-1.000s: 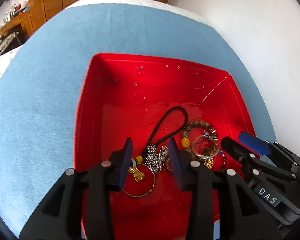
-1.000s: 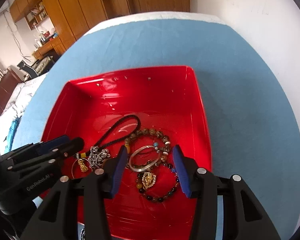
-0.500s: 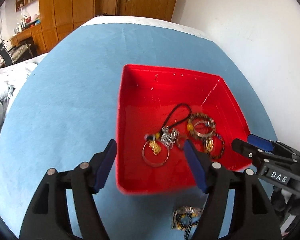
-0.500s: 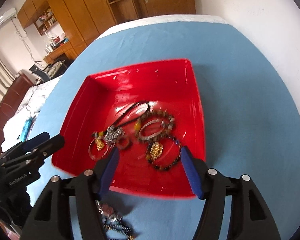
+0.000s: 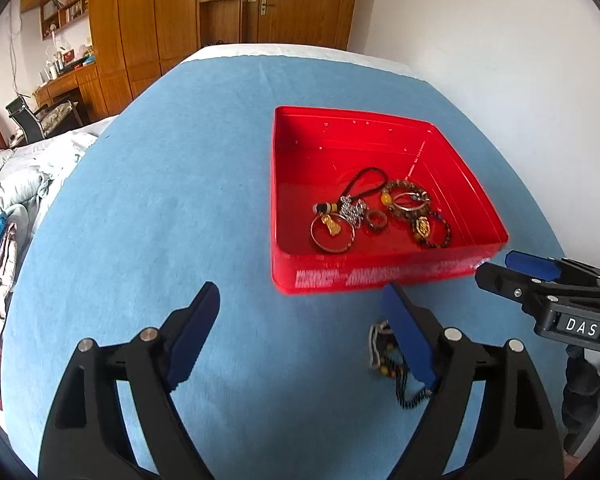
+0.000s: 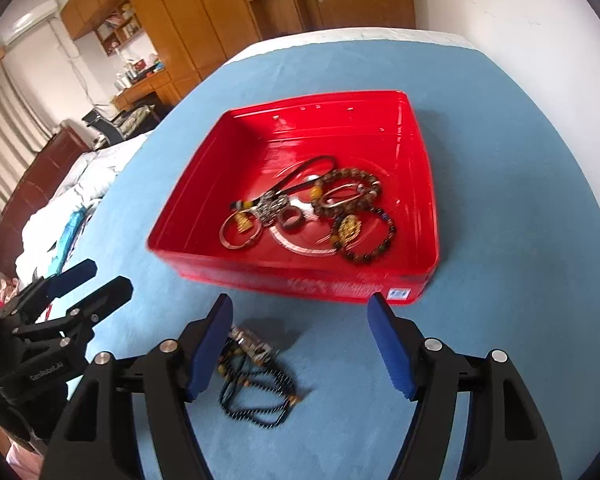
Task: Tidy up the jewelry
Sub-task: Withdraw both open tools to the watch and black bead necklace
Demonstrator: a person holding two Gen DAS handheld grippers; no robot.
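Observation:
A red tray [image 5: 380, 276] [image 6: 300, 280] stands on the blue cloth and holds several pieces of jewelry: a silver bangle [image 5: 332, 236], bead bracelets [image 6: 364, 240] and a black cord [image 5: 366, 180]. A loose pile of beaded jewelry [image 5: 382, 354] [image 6: 256, 376] lies on the cloth in front of the tray. My left gripper [image 5: 300, 300] hovers short of the tray's front wall, its jaws opening, nothing between them; its right finger hides part of the pile. My right gripper [image 6: 300, 304] also hangs before the tray, jaws opening and empty, the pile beside its left finger.
The blue cloth [image 5: 160, 200] covers a round-edged table. A white wall [image 5: 500, 40] is close on the right. Bedding [image 6: 60, 200] lies off the left edge, with wooden wardrobes [image 5: 160, 20] behind. Each gripper shows at the side of the other's view.
Both grippers have drawn back out of the tray toward the near side and risen a little. Their jaws have spread wider. The loose pile on the cloth has come into view.

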